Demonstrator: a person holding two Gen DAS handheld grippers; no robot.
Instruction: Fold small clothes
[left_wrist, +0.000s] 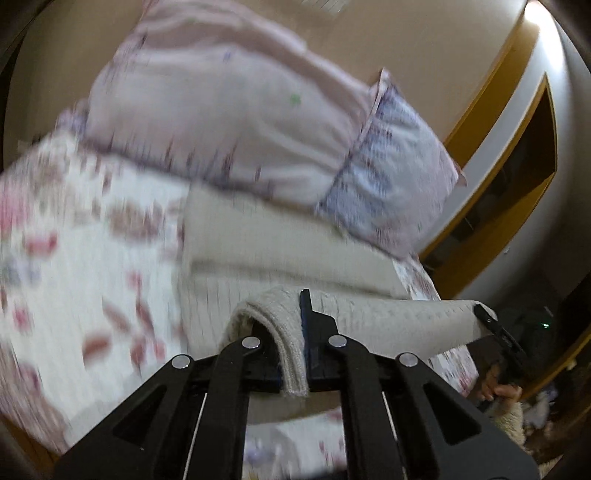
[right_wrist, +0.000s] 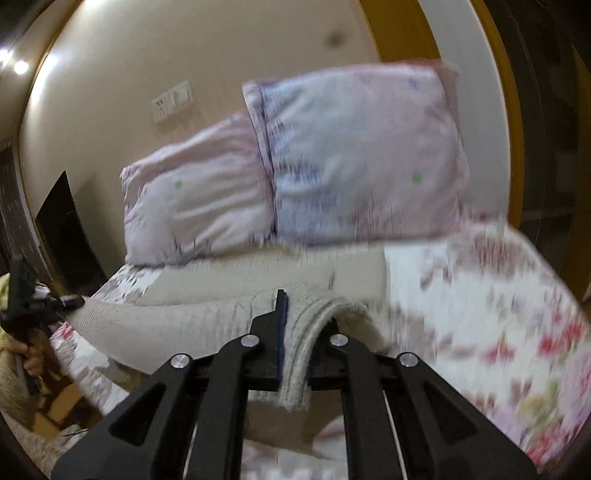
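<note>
Left hand-held gripper (left_wrist: 295, 347) and right hand-held gripper (right_wrist: 297, 347) clamp the grey garment's (left_wrist: 388, 317) edge above the bed (left_wrist: 92, 258).

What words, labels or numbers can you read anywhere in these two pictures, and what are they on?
None can be read.
The beige knitted garment, pillows and floral bedsheet carry patterns only, no lettering.
The wall switch plate shows no legible marking; it is small and blurred.
The gripper bears no visible label.
</note>
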